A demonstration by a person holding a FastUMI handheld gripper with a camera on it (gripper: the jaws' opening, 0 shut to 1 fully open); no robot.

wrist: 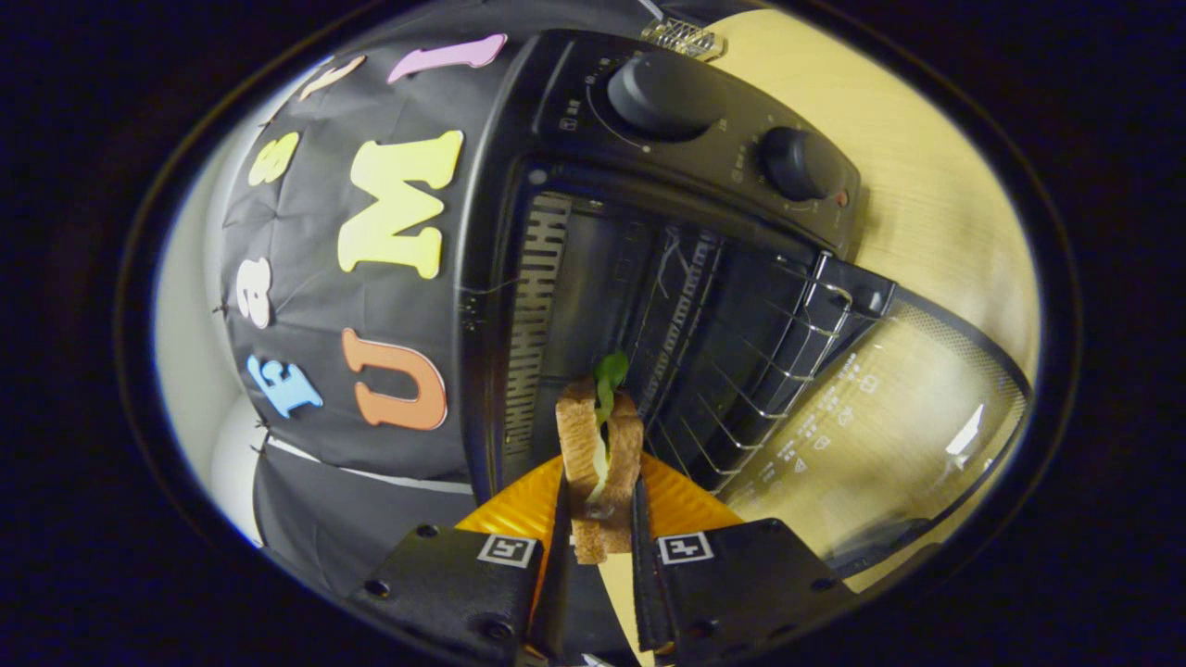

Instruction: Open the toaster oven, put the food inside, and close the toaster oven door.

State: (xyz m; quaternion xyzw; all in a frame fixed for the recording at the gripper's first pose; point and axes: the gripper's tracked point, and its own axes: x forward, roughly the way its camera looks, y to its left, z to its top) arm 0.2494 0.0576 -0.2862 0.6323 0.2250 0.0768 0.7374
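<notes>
Your gripper (600, 519) has its 2 fingers (561, 528) closed narrow on a sandwich (599, 463), 1 finger pressing each slice of bread, with a green leaf (611, 372) sticking out of the far end. Each finger block carries a small square black-and-white marker; nothing on them can be read.

Take the toaster oven (667, 269) as your landmark. It sits just ahead of the sandwich with its glass door (880, 417) dropped fully open and lying flat toward you. The door has rows of small pale symbols printed on it, too small to read. The control panel holds 2 dark knobs (653, 97) ringed by tiny markings, also unreadable, and a small red dot beside the second knob.

Inside the oven, a wire rack (741, 371) spans the dark cavity, and nothing lies on it. The sandwich's leafy end is at the mouth of that cavity. The oven stands on a pale wooden table (927, 185).
</notes>
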